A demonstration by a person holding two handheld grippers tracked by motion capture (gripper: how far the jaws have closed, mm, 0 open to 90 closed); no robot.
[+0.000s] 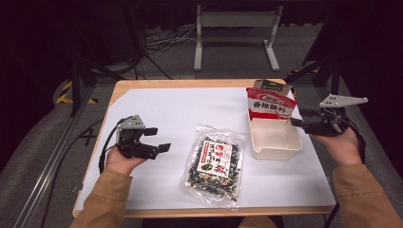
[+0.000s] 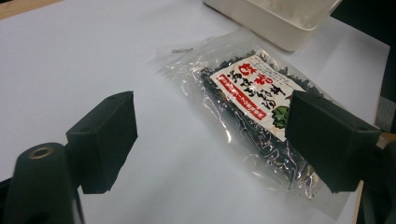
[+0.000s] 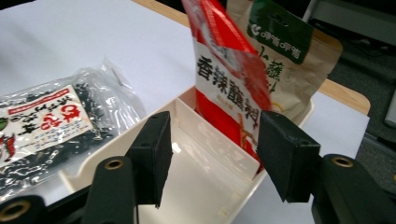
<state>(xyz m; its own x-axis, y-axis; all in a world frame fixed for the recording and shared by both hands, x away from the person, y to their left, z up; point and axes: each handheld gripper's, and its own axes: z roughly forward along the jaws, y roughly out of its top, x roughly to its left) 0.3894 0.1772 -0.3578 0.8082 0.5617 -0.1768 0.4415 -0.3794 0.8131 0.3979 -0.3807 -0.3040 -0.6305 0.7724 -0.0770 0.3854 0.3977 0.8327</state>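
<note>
On white-covered counter [image 1: 157, 109], your left hand-held gripper [image 1: 159, 139] jaws apart nr clear seaweed-mix packet [image 1: 216, 164], right hand-held gripper [image 1: 293, 122] jaws apart, empty, beside red-white sauce pouch [image 1: 270, 108] upright in cream plastic tray [image 1: 275, 142].

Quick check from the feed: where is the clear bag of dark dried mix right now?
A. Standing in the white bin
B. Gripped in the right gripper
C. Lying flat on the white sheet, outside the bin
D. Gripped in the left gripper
C: the clear bag lies flat on the white sheet beside the white bin, and both the left gripper and right gripper are open and empty.
</note>
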